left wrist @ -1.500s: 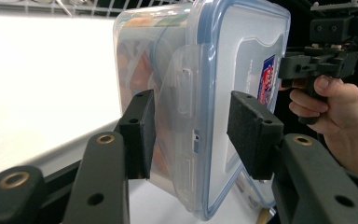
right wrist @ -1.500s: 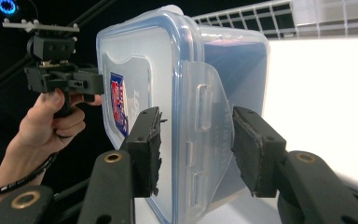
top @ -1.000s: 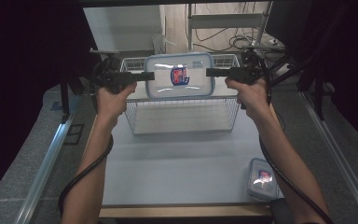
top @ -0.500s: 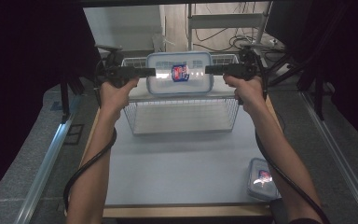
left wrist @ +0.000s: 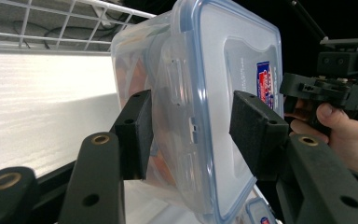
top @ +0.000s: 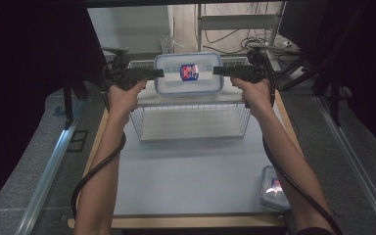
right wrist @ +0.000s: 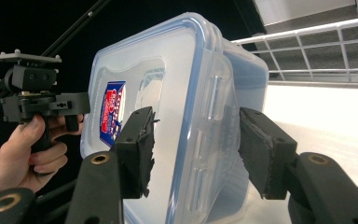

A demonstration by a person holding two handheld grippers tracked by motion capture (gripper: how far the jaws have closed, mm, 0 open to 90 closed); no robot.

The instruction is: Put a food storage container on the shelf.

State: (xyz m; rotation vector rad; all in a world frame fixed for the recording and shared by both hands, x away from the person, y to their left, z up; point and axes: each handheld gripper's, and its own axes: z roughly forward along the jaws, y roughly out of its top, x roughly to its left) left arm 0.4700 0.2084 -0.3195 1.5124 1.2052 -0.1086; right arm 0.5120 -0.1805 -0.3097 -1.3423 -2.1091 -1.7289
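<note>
Left gripper [left wrist: 191, 135] and right gripper [right wrist: 193, 149] half-open, jaws just widening, loosely straddling lidded container [top: 188, 73] above wire basket [top: 191, 120]

A lidded container [top: 188, 73] sits over the far side of a wire basket [top: 191, 122] on the surface [top: 186, 176], between the left tool [top: 157, 73] and the right tool [top: 219, 71]. A second container [top: 273, 187] lies at the near right corner.

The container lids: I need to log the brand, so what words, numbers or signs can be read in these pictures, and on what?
Sticker on the held container's lid: red, white and blue, print too blurred to read.
Sticker on the second container at the table's near right edge: same colours, too small to read.
Grippers, wire basket, table: no lettering to be seen.
</note>
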